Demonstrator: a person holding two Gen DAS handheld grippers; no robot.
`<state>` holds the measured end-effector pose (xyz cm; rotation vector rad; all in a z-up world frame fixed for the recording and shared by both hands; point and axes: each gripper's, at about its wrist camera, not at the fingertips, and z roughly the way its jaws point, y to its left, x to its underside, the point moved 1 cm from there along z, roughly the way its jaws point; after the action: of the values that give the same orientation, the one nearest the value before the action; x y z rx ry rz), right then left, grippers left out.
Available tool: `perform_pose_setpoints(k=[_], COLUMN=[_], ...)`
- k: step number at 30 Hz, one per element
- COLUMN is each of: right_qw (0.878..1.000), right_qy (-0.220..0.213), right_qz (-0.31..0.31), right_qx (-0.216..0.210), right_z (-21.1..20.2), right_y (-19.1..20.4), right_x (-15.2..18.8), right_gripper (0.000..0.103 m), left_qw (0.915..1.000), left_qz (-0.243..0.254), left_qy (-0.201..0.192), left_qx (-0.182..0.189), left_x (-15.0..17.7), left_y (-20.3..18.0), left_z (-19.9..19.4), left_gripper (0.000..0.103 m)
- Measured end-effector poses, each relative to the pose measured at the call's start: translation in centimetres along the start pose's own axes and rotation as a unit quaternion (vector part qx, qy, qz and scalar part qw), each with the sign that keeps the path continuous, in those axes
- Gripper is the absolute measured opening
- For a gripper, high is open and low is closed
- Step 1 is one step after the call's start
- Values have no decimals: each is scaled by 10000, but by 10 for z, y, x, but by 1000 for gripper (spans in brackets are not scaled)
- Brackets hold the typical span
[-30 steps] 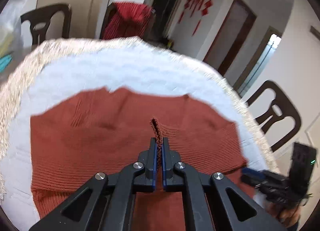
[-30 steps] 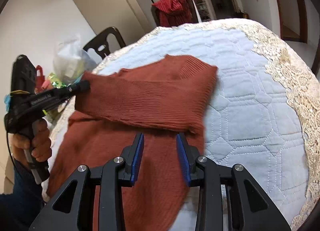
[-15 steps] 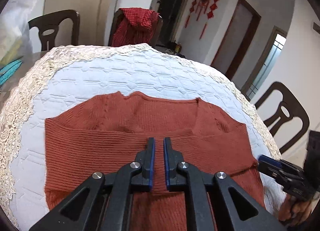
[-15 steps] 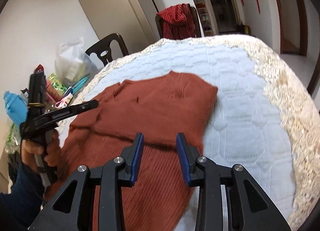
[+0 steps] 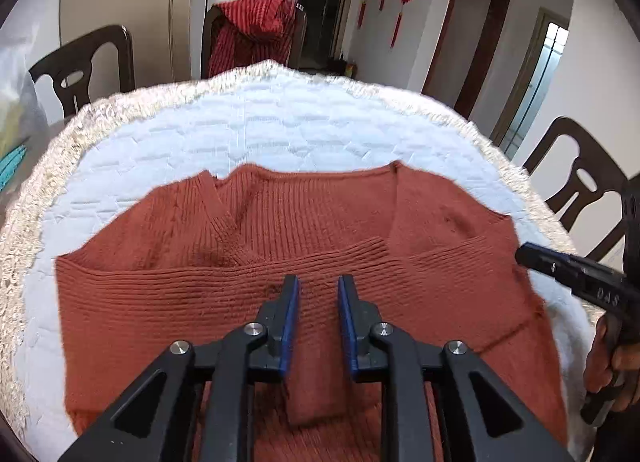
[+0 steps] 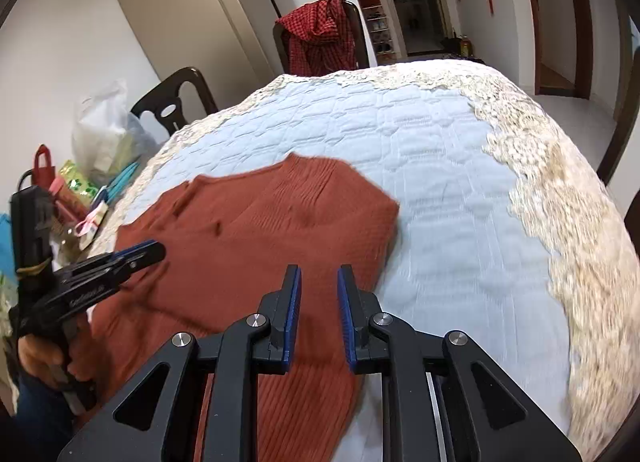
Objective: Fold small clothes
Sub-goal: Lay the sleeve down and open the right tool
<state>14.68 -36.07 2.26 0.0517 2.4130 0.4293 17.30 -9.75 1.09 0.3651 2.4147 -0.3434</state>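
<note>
A rust-red ribbed knit sweater [image 5: 304, 246] lies flat on the white quilted table cover [image 5: 248, 130], both sleeves folded across its body. My left gripper [image 5: 318, 286] is open and empty just above the folded sleeve. In the right wrist view the sweater [image 6: 256, 238] lies left of centre. My right gripper [image 6: 318, 282] is open and empty over the sweater's right edge. The left gripper also shows in the right wrist view [image 6: 152, 252] at the sweater's left side. The right gripper also shows in the left wrist view [image 5: 528, 254] at the sweater's right edge.
The cover has a lace edge [image 6: 552, 190]. Dark wooden chairs [image 5: 84, 70] stand around the table; one carries a red checked garment [image 6: 320, 38]. Bags and small items [image 6: 96, 158] sit off the table's left side.
My left gripper let go of the sleeve, opened and drew back; the sleeve now lies across the body. My right gripper stayed open and shifted slightly right.
</note>
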Motion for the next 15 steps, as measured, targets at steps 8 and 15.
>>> perform_pose_setpoints(k=[8, 15], right_qw=[9995, 9999], right_qy=[88, 29], right_qz=[212, 114], right_qx=[205, 109], right_z=[23, 6], right_y=[-26, -17], right_x=[-15, -8], right_gripper=[18, 19], left_qw=[9999, 9992], left_qz=[107, 264], left_qy=[-92, -203], left_qx=[-79, -229], left_x=[1, 6], left_y=[-3, -14], left_z=[2, -24], left_gripper=[23, 23])
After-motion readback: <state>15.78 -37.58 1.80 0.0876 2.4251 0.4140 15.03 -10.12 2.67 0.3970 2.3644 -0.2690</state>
